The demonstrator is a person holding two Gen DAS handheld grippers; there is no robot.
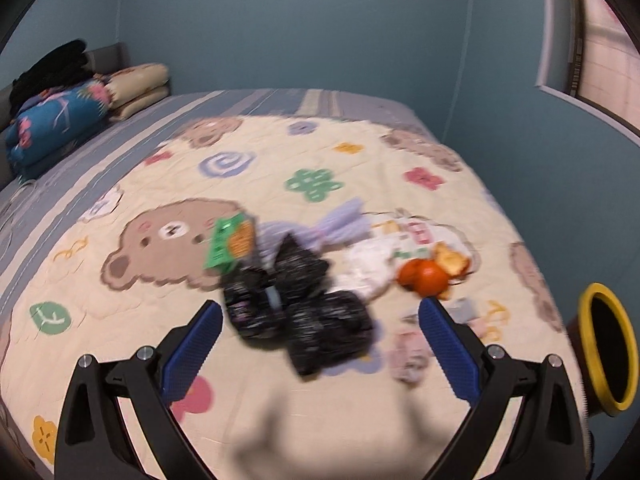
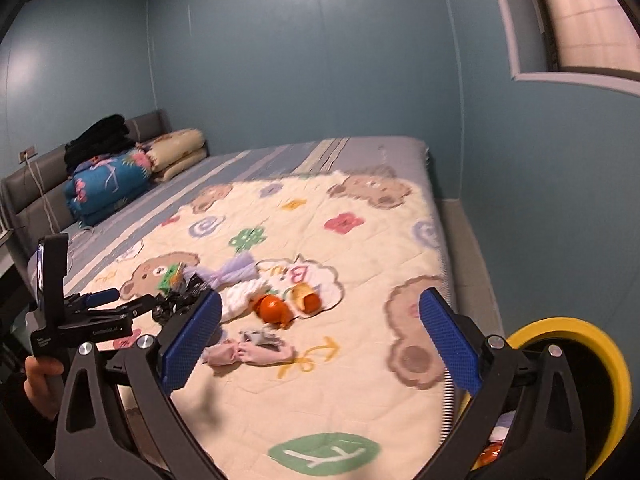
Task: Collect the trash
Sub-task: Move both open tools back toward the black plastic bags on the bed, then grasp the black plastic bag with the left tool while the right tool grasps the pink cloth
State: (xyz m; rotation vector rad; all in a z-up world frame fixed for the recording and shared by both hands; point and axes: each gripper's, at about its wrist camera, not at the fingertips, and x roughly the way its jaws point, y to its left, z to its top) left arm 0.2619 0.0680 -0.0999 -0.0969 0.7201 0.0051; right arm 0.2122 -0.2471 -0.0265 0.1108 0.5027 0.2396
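Observation:
Trash lies on the cream bear quilt [image 1: 360,148]. My left gripper [image 1: 320,320] is open. A crumpled black plastic bag [image 1: 296,308] lies on the quilt just ahead between its blue pads [image 1: 200,344], untouched. Behind it are a green wrapper [image 1: 230,242], a white crumpled wad [image 1: 372,264] and orange peel [image 1: 426,276]. My right gripper [image 2: 320,320] stands wide open with nothing in it, above pink and grey wrappers [image 2: 248,350] and orange peel [image 2: 274,308]. The right wrist view shows the left gripper [image 2: 136,300] beside the black bag [image 2: 180,300], held by a hand [image 2: 40,376].
A yellow-rimmed bin [image 2: 580,380] stands off the bed's right edge, also seen as the bin [image 1: 608,348] in the left wrist view. Folded blankets [image 2: 108,184] and pillows [image 2: 176,152] are stacked at the headboard. A purple cloth [image 1: 320,228] lies among the trash. Blue walls enclose the far side.

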